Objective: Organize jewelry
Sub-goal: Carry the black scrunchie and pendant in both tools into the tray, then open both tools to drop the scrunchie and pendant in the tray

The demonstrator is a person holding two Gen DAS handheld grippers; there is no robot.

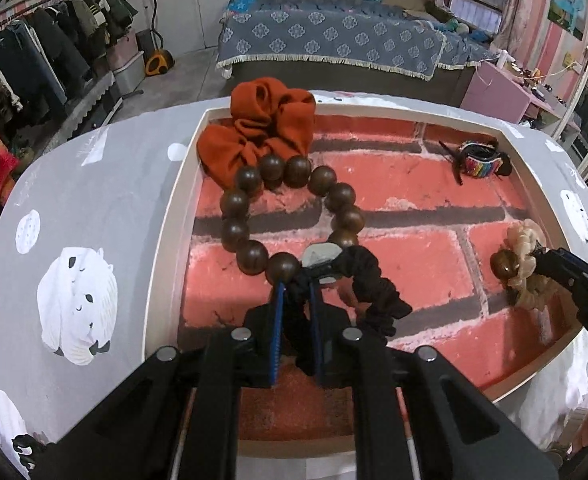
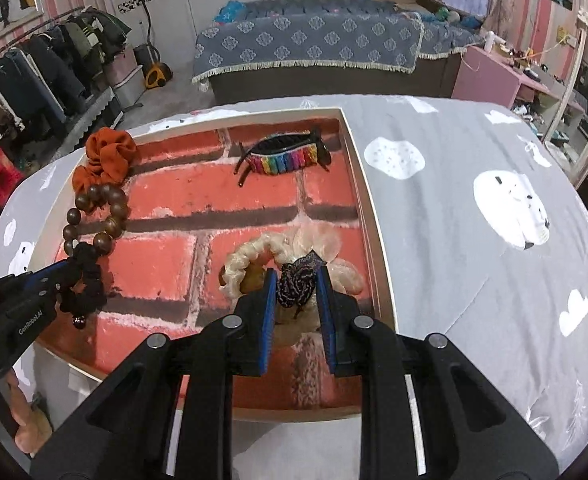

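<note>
A shallow white-walled tray (image 1: 174,208) with a red brick-pattern floor sits on a grey bedsheet. My left gripper (image 1: 297,280) is shut on a black scrunchie (image 1: 373,280) just above the tray floor, next to a brown wooden bead bracelet (image 1: 286,176). An orange scrunchie (image 1: 266,120) lies in the far left corner. My right gripper (image 2: 295,276) is shut on a dark patterned knot of a cream scrunchie (image 2: 254,256) near the tray's right wall (image 2: 367,208); this gripper (image 1: 541,258) also shows in the left wrist view. A rainbow hair clip (image 2: 284,156) lies at the far right.
The grey sheet with white bear prints (image 2: 509,208) spreads around the tray. Beyond stand a bed with a blue patterned cover (image 1: 333,36), a clothes rack (image 1: 34,52) on the left and a pink desk (image 1: 505,88) on the right.
</note>
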